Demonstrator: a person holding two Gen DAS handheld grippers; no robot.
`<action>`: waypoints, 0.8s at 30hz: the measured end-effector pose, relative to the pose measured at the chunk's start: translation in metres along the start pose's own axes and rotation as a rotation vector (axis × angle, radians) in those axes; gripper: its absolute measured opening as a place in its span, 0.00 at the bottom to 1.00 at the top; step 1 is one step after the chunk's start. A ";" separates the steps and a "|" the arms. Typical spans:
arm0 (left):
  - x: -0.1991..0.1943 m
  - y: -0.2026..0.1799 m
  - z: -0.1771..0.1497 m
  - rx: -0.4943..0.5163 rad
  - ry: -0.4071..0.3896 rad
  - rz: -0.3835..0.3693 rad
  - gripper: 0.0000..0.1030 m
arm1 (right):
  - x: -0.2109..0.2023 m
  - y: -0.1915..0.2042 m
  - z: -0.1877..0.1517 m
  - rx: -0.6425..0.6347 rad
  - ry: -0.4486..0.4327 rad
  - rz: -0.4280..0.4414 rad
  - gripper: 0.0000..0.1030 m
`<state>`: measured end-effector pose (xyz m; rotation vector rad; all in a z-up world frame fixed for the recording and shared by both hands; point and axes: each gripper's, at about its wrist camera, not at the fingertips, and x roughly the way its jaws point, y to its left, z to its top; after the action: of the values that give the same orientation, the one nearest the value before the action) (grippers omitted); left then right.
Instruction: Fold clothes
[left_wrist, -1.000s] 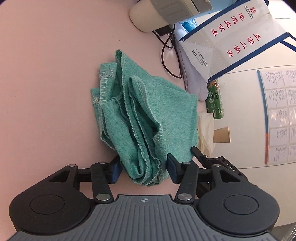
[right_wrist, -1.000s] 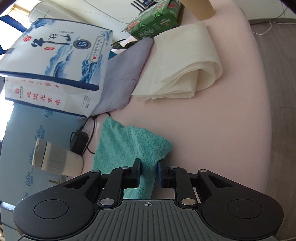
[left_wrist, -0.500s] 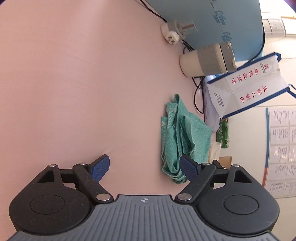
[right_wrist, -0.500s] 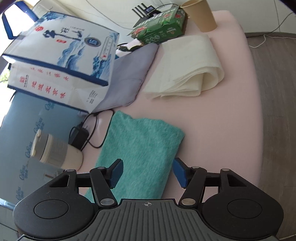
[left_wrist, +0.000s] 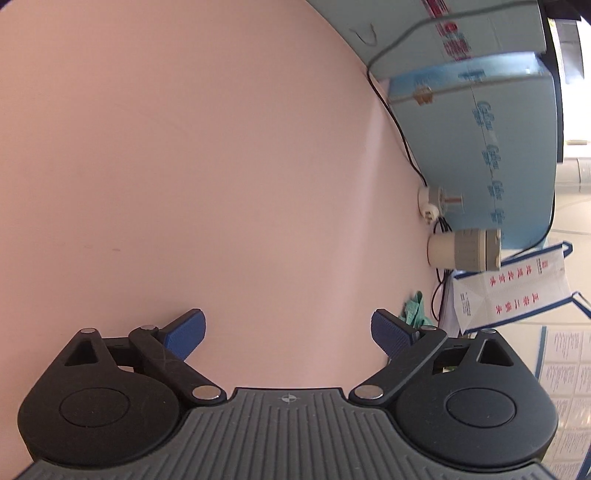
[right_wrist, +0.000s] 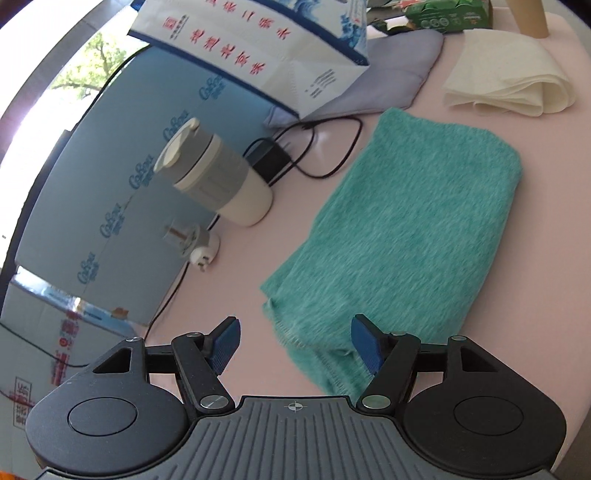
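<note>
A folded teal cloth (right_wrist: 402, 229) lies flat on the pink table (right_wrist: 524, 280) in the right wrist view. My right gripper (right_wrist: 295, 345) hovers at its near end with jaws still opening; the cloth's near corner lies between and below the blue pads (right_wrist: 365, 347), which do not press on it. In the left wrist view only a small teal corner of the cloth (left_wrist: 413, 314) shows, far right behind the right pad. My left gripper (left_wrist: 288, 336) has its jaws opening wide over bare pink table (left_wrist: 221, 166), with nothing between them.
Along the table's edge stand a white and grey cup (right_wrist: 218, 177), a plug adapter (right_wrist: 192, 243), a black charger with cable (right_wrist: 273, 158) and a blue board (right_wrist: 122, 173). A printed bag (right_wrist: 280, 48), grey cloth (right_wrist: 399, 70), folded cream cloth (right_wrist: 513, 77), green box (right_wrist: 450, 11) sit beyond.
Both grippers let go of the teal cloth and opened. The left gripper swung far away from it over bare table; the right one drew back, leaving the cloth folded flat.
</note>
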<state>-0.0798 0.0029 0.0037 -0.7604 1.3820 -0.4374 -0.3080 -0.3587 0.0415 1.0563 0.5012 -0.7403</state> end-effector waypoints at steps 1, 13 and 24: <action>-0.014 0.010 0.001 -0.025 -0.027 0.001 0.96 | 0.002 0.007 -0.006 -0.015 0.019 0.018 0.66; -0.128 0.081 0.004 -0.185 -0.264 0.053 0.97 | 0.054 0.069 -0.070 -0.247 0.325 0.096 0.73; -0.189 0.090 0.004 -0.217 -0.505 0.081 0.99 | 0.080 0.054 -0.029 -0.276 0.269 -0.011 0.77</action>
<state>-0.1206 0.1954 0.0745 -0.9137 0.9864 -0.0207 -0.2158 -0.3407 0.0062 0.8969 0.8172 -0.5220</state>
